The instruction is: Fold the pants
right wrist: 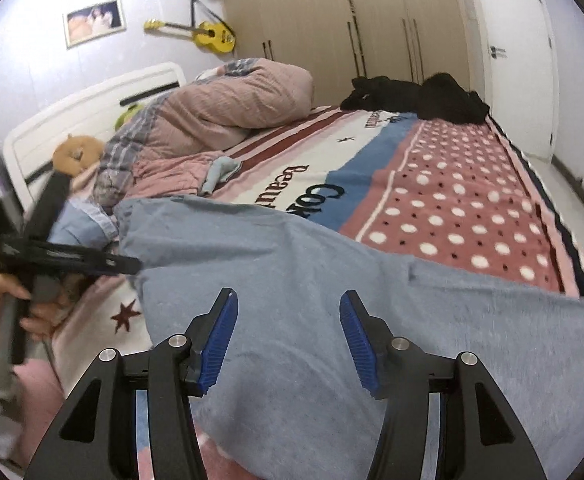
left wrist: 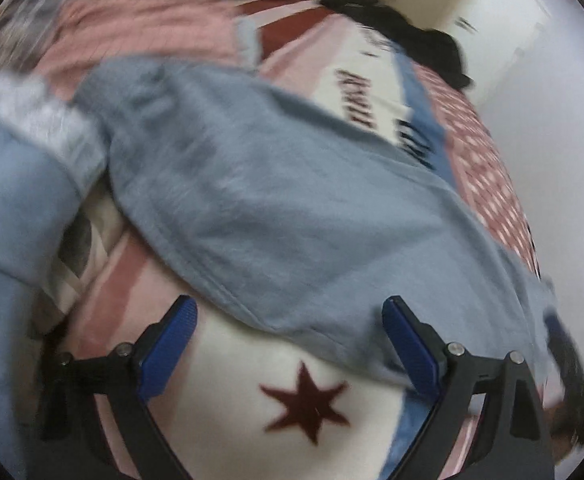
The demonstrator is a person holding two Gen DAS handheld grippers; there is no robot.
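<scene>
Grey-blue pants (left wrist: 292,208) lie spread on the patterned bedspread (left wrist: 227,360); they also fill the near part of the right wrist view (right wrist: 332,280). My left gripper (left wrist: 289,312) is open, its blue pads on either side of the pants' hemmed edge, holding nothing. My right gripper (right wrist: 287,308) is open just above the middle of the pants. The left gripper also shows at the left of the right wrist view (right wrist: 131,266), held by a hand at the pants' left edge.
A pink quilt (right wrist: 219,108) is heaped near the white headboard (right wrist: 91,96). Black clothes (right wrist: 424,96) lie at the bed's far end. A small blue cloth (right wrist: 217,174) lies beside the quilt. Wardrobes (right wrist: 332,20) and a door stand behind.
</scene>
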